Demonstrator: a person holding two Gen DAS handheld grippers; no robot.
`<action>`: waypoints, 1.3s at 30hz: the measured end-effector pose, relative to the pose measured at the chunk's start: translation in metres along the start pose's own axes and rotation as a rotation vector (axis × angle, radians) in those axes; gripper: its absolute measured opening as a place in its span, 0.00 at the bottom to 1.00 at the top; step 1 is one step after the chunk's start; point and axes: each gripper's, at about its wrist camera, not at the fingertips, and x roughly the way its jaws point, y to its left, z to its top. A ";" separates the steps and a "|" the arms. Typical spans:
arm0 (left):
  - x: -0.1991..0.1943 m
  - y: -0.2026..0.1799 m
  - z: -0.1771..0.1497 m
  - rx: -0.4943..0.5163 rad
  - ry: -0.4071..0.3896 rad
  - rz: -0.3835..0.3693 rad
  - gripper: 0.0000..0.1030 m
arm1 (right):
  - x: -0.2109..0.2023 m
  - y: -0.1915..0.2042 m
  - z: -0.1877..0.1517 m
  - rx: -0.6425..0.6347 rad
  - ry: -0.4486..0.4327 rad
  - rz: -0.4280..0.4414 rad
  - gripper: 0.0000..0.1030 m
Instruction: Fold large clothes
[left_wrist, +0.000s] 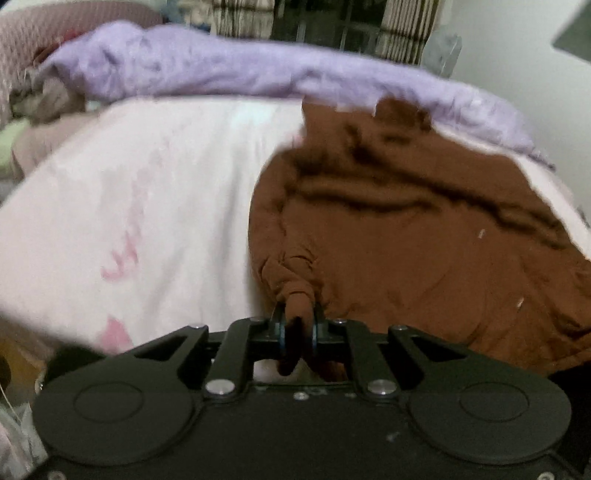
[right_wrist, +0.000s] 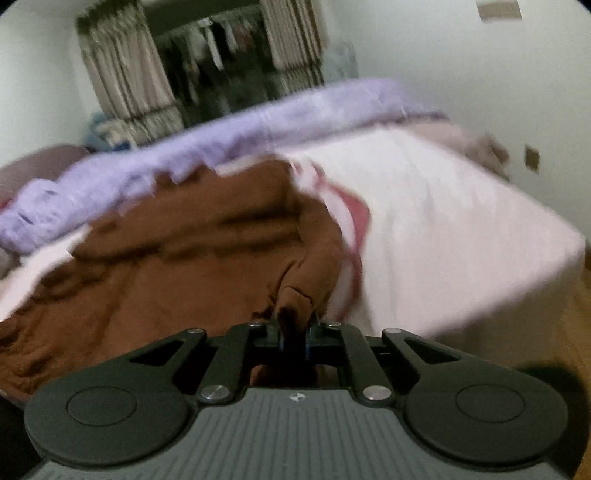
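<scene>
Left tool (left_wrist: 297, 314) angles down toward the bed (left_wrist: 147, 206), clamped on a bunched edge of the brown garment (left_wrist: 424, 251). Right tool (right_wrist: 295, 325) likewise grips another edge. Garment lies rumpled on the bed.

Dim, warm indoor light; no clear source or glare. Both views motion-blurred: the bed (left_wrist: 147, 206) smears, worst at the purple blanket (left_wrist: 229, 70) along its far side. Folds in the brown garment (right_wrist: 177, 258) hold soft dark shadows. Fisheye bends the bed's edges; frame corners vignette dark.
</scene>
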 end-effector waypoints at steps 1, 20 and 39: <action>0.006 0.002 -0.004 0.000 0.012 0.012 0.10 | 0.004 -0.001 -0.004 -0.003 0.011 -0.011 0.10; 0.031 0.016 0.010 -0.020 -0.001 0.036 0.66 | 0.027 -0.022 -0.006 0.067 0.044 -0.012 0.71; 0.022 0.012 0.023 0.032 -0.027 0.003 0.14 | 0.023 -0.007 0.007 0.017 0.035 0.032 0.15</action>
